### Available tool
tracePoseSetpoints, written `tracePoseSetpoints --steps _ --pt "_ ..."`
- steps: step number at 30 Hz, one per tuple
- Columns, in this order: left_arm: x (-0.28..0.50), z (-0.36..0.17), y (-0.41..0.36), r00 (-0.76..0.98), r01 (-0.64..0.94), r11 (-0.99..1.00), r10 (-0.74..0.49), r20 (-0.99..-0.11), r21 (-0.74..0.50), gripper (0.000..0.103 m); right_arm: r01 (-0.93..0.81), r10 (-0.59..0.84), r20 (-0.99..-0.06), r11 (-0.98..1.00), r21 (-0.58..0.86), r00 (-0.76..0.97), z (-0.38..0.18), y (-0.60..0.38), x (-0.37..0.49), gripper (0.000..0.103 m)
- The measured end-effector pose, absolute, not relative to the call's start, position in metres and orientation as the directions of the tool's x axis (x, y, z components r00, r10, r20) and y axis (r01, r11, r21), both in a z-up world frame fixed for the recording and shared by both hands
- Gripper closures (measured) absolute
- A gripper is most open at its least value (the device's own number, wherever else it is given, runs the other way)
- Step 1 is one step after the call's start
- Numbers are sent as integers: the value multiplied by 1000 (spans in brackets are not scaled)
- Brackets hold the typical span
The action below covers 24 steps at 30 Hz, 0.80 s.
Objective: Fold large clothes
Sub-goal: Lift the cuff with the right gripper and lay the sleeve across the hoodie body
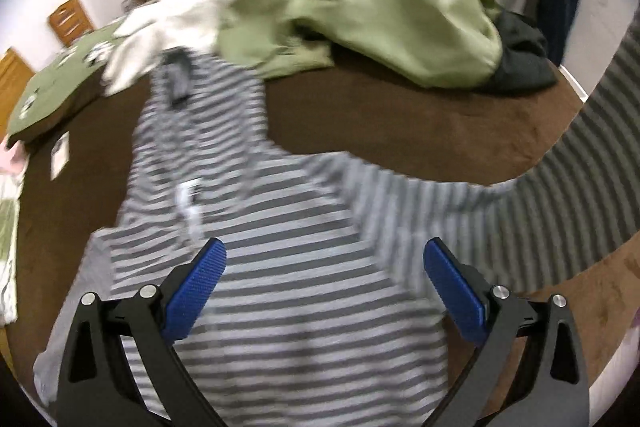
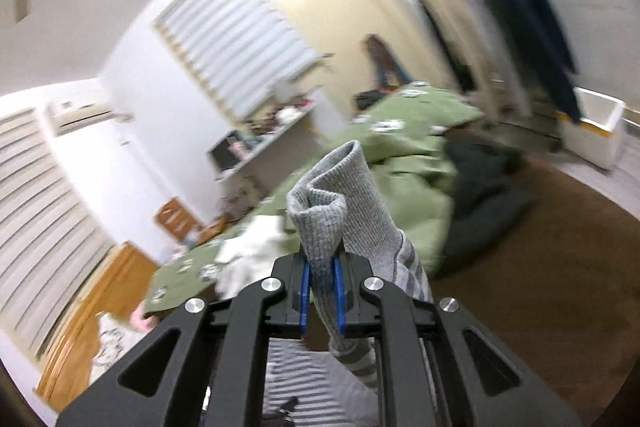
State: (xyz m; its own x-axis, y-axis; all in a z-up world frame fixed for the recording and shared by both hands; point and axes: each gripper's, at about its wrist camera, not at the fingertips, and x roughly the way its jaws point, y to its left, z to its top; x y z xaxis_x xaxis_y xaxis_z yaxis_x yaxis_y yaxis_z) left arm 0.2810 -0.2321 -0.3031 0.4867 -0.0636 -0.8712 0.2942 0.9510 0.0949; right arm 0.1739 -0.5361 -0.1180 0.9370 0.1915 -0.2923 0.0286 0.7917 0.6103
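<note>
A grey-and-white striped sweater (image 1: 288, 291) lies spread on the brown bed cover (image 1: 400, 131). My left gripper (image 1: 325, 259) hovers above its body, open, blue pads wide apart with nothing between them. One striped sleeve (image 1: 592, 147) stretches up and off to the right edge of the left wrist view. In the right wrist view my right gripper (image 2: 322, 267) is shut on that sleeve's plain grey ribbed cuff (image 2: 328, 203), which sticks up past the fingers. The striped part of the sleeve (image 2: 360, 363) hangs below the jaws, well above the bed.
A rumpled green duvet (image 1: 380, 11) and a white garment (image 1: 168, 27) lie at the far side of the bed, a dark garment (image 1: 520, 55) beside them. A clothes rack (image 2: 500, 19) with hanging clothes stands to the right, a cluttered shelf (image 2: 272, 131) by the wall.
</note>
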Motion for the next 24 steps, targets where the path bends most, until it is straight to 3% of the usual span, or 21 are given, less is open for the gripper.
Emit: tracePoseSetpoints --steps 6,12,19,24 --pt "264 -283 -143 517 167 975 38 -855 145 6 -157 371 -219 756 636 902 -86 -443 213 92" --pt "245 -278 -39 499 7 987 138 -856 163 6 -273 508 -216 720 638 834 -77 -338 245 92" --pt "219 -280 62 456 -170 969 239 -857 180 6 -381 660 -319 690 615 680 -107 -191 274 92" --pt "201 -293 127 410 -270 943 295 -863 194 6 -388 707 -423 682 620 566 -169 -104 284 92"
